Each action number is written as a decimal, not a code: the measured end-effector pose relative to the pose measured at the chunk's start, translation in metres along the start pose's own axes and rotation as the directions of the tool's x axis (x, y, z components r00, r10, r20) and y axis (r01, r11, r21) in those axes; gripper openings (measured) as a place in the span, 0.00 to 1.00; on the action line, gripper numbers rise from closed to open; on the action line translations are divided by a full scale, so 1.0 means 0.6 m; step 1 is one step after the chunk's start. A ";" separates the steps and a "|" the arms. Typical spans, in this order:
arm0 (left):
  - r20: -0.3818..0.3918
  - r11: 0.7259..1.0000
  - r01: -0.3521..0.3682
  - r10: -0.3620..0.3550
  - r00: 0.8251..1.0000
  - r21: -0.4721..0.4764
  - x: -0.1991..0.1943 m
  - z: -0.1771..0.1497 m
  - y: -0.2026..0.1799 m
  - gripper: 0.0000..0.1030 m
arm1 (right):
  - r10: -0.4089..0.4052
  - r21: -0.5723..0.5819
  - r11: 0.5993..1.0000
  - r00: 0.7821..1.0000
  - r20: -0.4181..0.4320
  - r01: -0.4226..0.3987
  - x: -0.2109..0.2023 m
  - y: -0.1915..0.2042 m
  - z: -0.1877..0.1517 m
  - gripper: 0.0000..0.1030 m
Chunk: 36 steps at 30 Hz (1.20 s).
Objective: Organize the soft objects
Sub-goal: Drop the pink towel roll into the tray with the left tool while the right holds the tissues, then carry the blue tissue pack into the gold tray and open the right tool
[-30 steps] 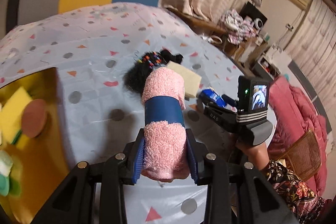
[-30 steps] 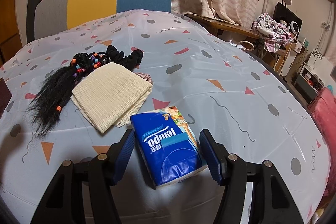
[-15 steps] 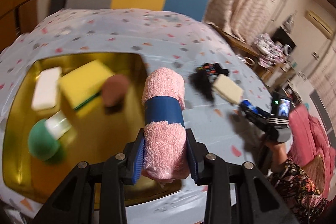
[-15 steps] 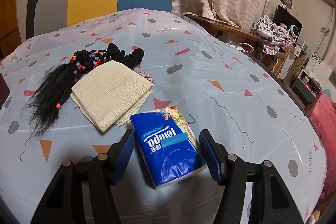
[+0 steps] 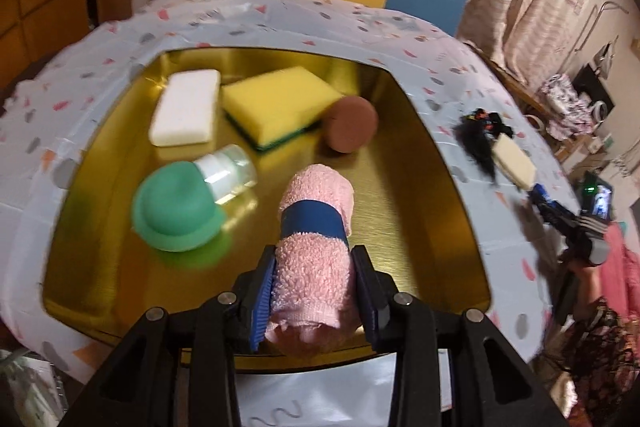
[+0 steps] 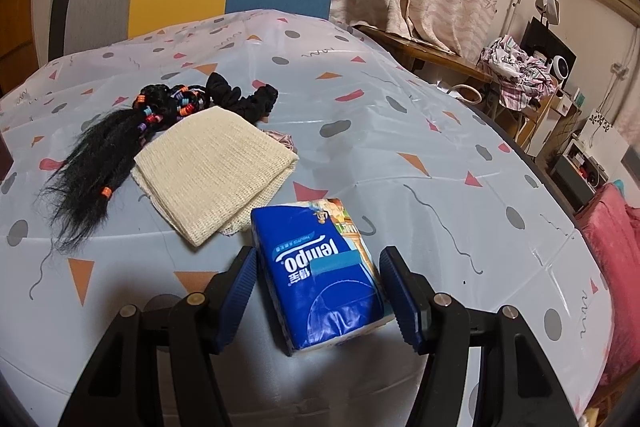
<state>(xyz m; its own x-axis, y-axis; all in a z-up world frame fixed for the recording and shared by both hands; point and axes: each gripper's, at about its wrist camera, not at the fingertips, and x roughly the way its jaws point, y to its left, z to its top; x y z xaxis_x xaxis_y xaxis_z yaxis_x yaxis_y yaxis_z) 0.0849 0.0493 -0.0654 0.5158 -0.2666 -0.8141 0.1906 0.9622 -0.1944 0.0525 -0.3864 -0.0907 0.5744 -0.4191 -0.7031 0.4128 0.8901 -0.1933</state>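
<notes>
Left claw (image 5: pixel 316 291) pinched a rolled pink terry towel (image 5: pixel 314 251), nubby, banded in smooth blue, held over the near part of a shiny gold tray (image 5: pixel 400 187). Tray held a white foam block (image 5: pixel 186 113), a yellow sponge (image 5: pixel 276 103) with green scrub base, a brown round puff (image 5: pixel 351 123) and a green-capped clear bottle (image 5: pixel 188 199).

Right view alone showed detail: right claw (image 6: pixel 320 287) spread, straddling a glossy blue tissue pack (image 6: pixel 320 267) on the plastic-covered bench (image 6: pixel 400 131); pads appeared apart from it. Beyond, left: a cream waffle-weave cloth (image 6: pixel 212 171), folded, and black beaded hair (image 6: pixel 112 155).
</notes>
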 end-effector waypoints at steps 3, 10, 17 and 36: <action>0.029 0.997 -0.074 0.074 0.997 0.027 -0.010 -0.003 -0.003 0.45 | -0.006 -0.007 1.000 1.000 -0.008 0.006 0.002 0.002 0.000 0.63; 0.152 0.995 -0.102 0.098 0.984 0.017 -0.062 -0.004 0.012 0.45 | -0.004 0.000 1.000 1.000 0.017 0.004 -0.005 0.000 0.000 0.58; 0.169 0.990 -0.073 0.093 0.981 -0.119 -0.079 -0.001 0.038 0.45 | 0.028 0.053 0.998 0.996 0.087 -0.033 -0.038 -0.017 -0.001 0.57; 0.153 1.000 0.008 -0.010 0.988 0.013 -0.073 -0.019 -0.042 0.45 | 0.601 -0.119 0.799 0.793 0.100 -0.590 -0.234 0.219 0.005 0.57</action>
<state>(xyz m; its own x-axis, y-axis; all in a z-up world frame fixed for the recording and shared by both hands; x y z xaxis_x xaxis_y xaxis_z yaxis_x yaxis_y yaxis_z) 0.0478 0.0377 -0.0310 0.6359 -0.2818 -0.7185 0.2059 0.9592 -0.1939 0.0286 -0.2112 -0.0154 0.7744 0.1845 -0.6051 -0.0936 0.9794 0.1788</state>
